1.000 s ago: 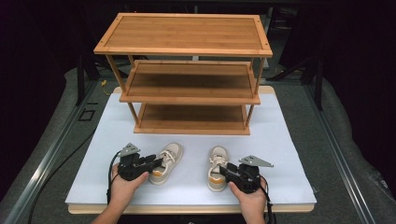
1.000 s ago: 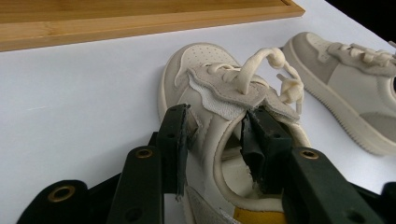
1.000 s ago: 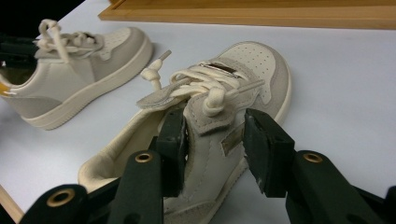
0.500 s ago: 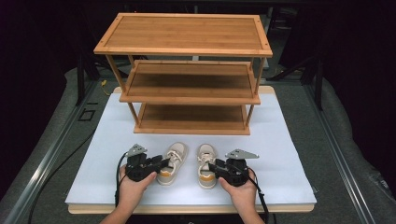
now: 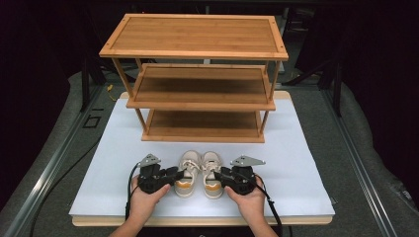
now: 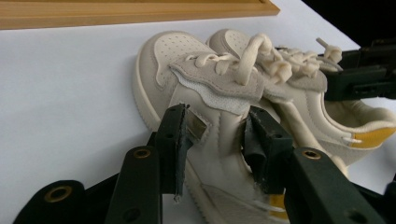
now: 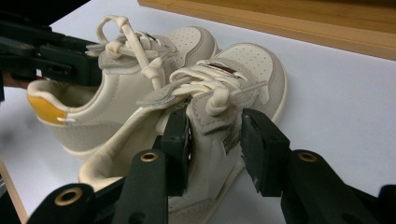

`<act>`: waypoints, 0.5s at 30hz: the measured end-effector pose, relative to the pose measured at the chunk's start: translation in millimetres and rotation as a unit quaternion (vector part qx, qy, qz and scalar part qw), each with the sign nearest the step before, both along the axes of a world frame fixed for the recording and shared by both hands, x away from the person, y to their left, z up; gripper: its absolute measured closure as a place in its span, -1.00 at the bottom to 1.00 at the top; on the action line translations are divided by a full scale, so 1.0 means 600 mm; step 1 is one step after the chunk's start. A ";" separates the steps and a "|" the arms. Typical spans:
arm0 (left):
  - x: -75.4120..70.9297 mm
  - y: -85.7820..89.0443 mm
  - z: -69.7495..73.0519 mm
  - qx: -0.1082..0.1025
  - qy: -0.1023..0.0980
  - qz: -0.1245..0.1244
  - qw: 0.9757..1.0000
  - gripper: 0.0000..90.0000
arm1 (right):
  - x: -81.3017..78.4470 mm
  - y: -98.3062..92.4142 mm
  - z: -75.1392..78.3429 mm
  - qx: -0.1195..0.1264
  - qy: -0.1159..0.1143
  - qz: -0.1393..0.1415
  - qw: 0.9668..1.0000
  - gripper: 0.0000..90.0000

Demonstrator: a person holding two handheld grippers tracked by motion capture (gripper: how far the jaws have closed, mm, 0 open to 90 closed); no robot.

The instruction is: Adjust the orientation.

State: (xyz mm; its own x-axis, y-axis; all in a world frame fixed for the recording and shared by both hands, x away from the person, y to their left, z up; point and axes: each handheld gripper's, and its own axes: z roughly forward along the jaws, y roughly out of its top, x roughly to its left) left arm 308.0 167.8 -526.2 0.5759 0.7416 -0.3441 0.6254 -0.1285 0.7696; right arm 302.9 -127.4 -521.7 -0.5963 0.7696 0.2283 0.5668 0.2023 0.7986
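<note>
Nearest the person, the left gripper [image 5: 174, 175] had its jaws closed on the side wall of the left shoe [image 5: 187, 171], pads pressed against the upper in the left gripper view. The right gripper [image 5: 218, 176] gripped the right shoe [image 5: 211, 171] the same way, one jaw inside the collar and one outside; its jaws had just been closing a little on that wall. The pair stood side by side, touching, toes pointing away, near the front of the white mat [image 5: 306, 163]. To do this well, I judged both grips should stay firm and level so the shoes travel together. Beyond them lay bare mat, then the wooden rack [image 5: 197, 79], its bottom shelf [image 5: 202, 123] low, so toes must clear its front lip.
</note>
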 end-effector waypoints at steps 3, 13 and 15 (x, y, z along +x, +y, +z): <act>0.001 -0.004 0.000 0.000 0.000 0.001 1.000 0.35 | 0.001 0.000 0.000 0.003 0.002 -0.001 1.000 0.40; 0.010 -0.022 -0.001 -0.012 0.000 0.005 1.000 0.28 | 0.008 0.007 -0.002 0.019 0.005 -0.037 0.999 0.36; 0.010 -0.022 -0.001 -0.012 0.000 0.004 1.000 0.26 | 0.004 0.010 -0.003 0.029 0.008 -0.043 0.999 0.33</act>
State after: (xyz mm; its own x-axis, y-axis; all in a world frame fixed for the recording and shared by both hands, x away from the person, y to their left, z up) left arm 314.3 154.6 -526.7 0.5693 0.7379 -0.3624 0.6271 -0.1047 0.7719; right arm 305.6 -121.5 -523.8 -0.5248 0.8028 0.2830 0.5925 0.1059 0.7986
